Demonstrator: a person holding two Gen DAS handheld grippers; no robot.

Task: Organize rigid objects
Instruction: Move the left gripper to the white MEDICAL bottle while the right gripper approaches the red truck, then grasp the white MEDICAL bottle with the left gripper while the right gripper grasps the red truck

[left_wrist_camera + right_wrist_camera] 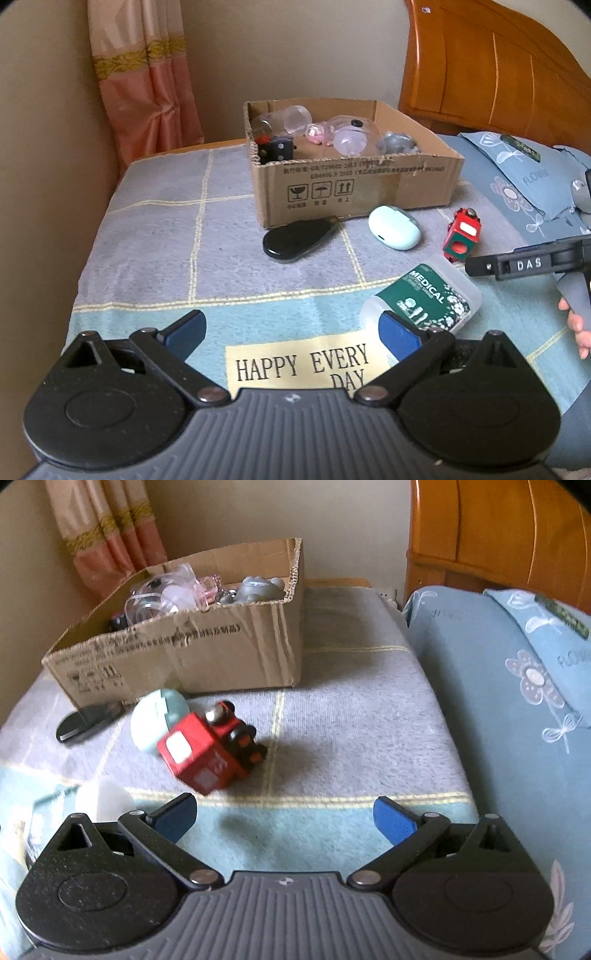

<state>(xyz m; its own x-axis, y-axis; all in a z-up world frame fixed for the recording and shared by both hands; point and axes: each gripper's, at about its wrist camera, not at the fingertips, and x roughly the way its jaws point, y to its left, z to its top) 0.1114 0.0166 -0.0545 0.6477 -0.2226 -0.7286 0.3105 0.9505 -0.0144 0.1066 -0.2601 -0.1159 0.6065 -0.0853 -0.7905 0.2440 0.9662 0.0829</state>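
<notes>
Jaws gape wide on your left gripper and right gripper (both grasp nothing); red toy train lies ahead.

Box contents: in my right wrist view the near wall of the cardboard box hides most of what lies inside; I see only tops.
Black flat piece: partly tucked behind the box corner, blurred.
Mint case: its lower half is hidden behind the red toy train, which is smeared.
Medical bottle: my left finger pad covers its near end.
Right gripper: cut off by the left view's edge.
Box print: too small to read.
</notes>
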